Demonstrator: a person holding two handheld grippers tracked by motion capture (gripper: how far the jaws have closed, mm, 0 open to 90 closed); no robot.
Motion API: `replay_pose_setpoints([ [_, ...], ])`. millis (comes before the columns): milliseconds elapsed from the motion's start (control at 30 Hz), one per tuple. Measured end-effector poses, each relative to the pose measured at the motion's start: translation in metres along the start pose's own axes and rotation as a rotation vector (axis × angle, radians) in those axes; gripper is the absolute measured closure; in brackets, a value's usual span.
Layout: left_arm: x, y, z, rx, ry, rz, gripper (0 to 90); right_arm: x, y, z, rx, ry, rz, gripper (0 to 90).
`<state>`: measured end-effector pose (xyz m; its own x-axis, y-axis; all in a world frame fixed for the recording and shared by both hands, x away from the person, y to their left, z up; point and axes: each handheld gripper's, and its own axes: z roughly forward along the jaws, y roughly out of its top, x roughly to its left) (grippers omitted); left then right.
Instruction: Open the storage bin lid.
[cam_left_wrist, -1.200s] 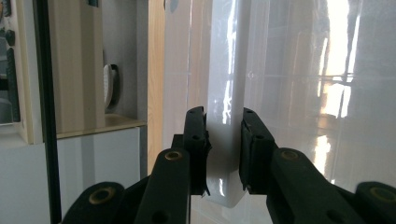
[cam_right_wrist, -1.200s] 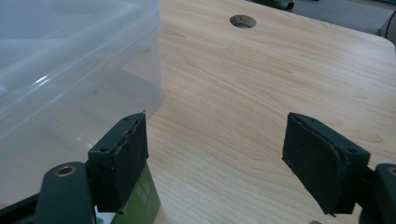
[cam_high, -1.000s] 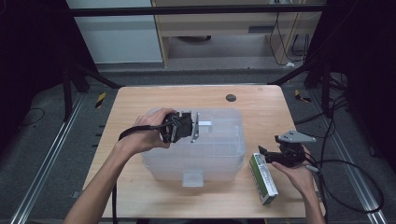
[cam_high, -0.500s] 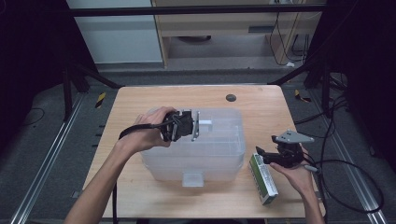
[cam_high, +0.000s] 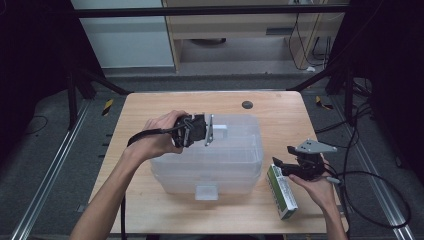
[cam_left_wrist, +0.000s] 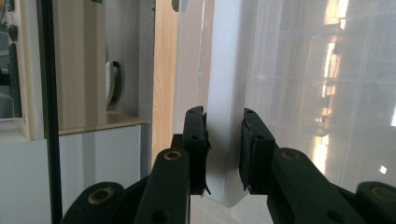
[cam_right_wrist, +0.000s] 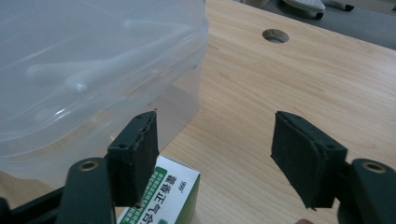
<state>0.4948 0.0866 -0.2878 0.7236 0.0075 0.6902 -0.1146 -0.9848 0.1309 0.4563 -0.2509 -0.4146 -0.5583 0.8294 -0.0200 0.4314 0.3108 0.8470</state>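
Note:
A clear plastic storage box (cam_high: 210, 160) with its lid on stands mid-table. My left gripper (cam_high: 206, 131), lying sideways over the lid, is shut on the lid's white handle (cam_high: 220, 131). In the left gripper view the handle (cam_left_wrist: 224, 116) runs up between the two pads (cam_left_wrist: 196, 140) and my left gripper (cam_left_wrist: 223, 154) clamps it. To the right of the box lies a green and white carton (cam_high: 282, 192) on the table. My right gripper (cam_high: 283, 163) hovers over the carton's far end, open and holding nothing. In the right gripper view the carton (cam_right_wrist: 161, 196) sits under the left pad of my right gripper (cam_right_wrist: 219, 158), beside the box (cam_right_wrist: 93, 70).
The wooden table (cam_high: 150, 115) has a round dark hole (cam_high: 247, 105) near its far edge. Bare wood lies left of the box and along the front. Cables trail from both grippers, and a cabinet (cam_high: 225, 25) stands beyond the table.
My right gripper has shifted slightly over the carton's far end. My left gripper stays shut on the handle in the same place.

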Motion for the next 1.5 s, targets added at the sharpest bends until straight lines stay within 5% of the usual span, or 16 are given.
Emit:
replay_pose_setpoints([
  [1500, 0.027, -0.002, 0.006, -0.010, 0.027, -0.086, 72.8, 0.015, 0.008, -0.011, 0.014, 0.237, -0.026, 87.8],
])
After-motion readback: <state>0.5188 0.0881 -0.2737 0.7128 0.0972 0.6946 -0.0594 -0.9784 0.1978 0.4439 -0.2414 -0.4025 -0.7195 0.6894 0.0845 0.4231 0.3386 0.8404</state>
